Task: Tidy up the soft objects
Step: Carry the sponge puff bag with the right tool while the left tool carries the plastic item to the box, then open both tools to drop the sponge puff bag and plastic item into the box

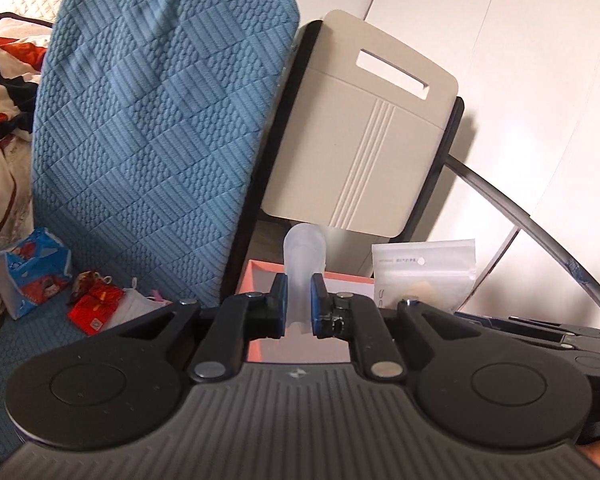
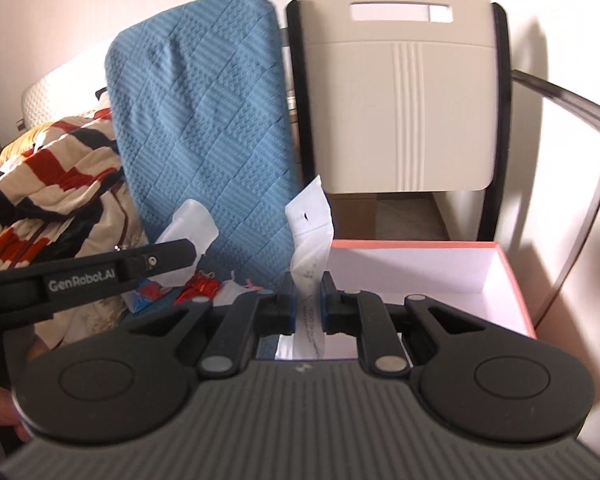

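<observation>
My left gripper (image 1: 299, 306) is shut on a soft translucent white piece (image 1: 305, 258), held upright above the pink-rimmed box (image 1: 260, 270). That piece also shows in the right wrist view (image 2: 190, 232) with the left gripper's finger (image 2: 156, 260) on it. My right gripper (image 2: 308, 300) is shut on a white zip bag (image 2: 312, 236), held upright at the left edge of the open pink-rimmed white box (image 2: 512, 276). The zip bag shows in the left wrist view (image 1: 424, 272) too.
A blue quilted cushion (image 1: 152, 132) leans at the back beside a beige folding chair back (image 2: 400, 92). A tissue pack (image 1: 32, 272), red packets (image 1: 96, 304) and a small white cloth lie on the blue seat. A striped blanket (image 2: 48, 184) lies left.
</observation>
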The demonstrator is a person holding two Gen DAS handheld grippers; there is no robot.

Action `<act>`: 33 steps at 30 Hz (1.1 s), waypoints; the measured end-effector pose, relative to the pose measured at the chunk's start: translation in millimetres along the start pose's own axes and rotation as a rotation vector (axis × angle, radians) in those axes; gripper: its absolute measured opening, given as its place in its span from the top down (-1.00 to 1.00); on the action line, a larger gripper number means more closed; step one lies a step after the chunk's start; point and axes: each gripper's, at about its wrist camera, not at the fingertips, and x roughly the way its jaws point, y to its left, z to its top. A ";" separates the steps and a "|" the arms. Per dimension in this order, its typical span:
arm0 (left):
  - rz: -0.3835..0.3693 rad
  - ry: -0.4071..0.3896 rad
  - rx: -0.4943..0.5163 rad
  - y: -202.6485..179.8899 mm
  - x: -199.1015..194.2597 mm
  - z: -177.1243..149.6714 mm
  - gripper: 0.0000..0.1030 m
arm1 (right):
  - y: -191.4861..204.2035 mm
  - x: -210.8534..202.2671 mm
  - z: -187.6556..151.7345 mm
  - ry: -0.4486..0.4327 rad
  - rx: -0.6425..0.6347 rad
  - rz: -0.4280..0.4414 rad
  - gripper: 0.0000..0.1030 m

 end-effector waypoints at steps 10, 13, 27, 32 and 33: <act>-0.038 0.086 -0.002 -32.8 50.6 -24.3 0.73 | -59.2 16.8 -19.2 0.068 0.070 -0.069 0.72; -0.029 0.126 0.005 -37.4 68.1 -37.6 0.73 | -75.2 28.7 -31.8 0.107 0.098 -0.078 0.73; -0.010 0.334 0.023 -51.4 145.5 -94.0 0.73 | -107.4 90.6 -93.9 0.339 0.185 -0.082 0.71; -0.005 0.363 0.032 -50.4 155.3 -99.9 0.73 | -108.8 99.3 -106.8 0.379 0.186 -0.076 0.71; -0.005 0.365 0.032 -49.8 155.5 -100.5 0.73 | -109.4 99.9 -107.3 0.381 0.186 -0.076 0.71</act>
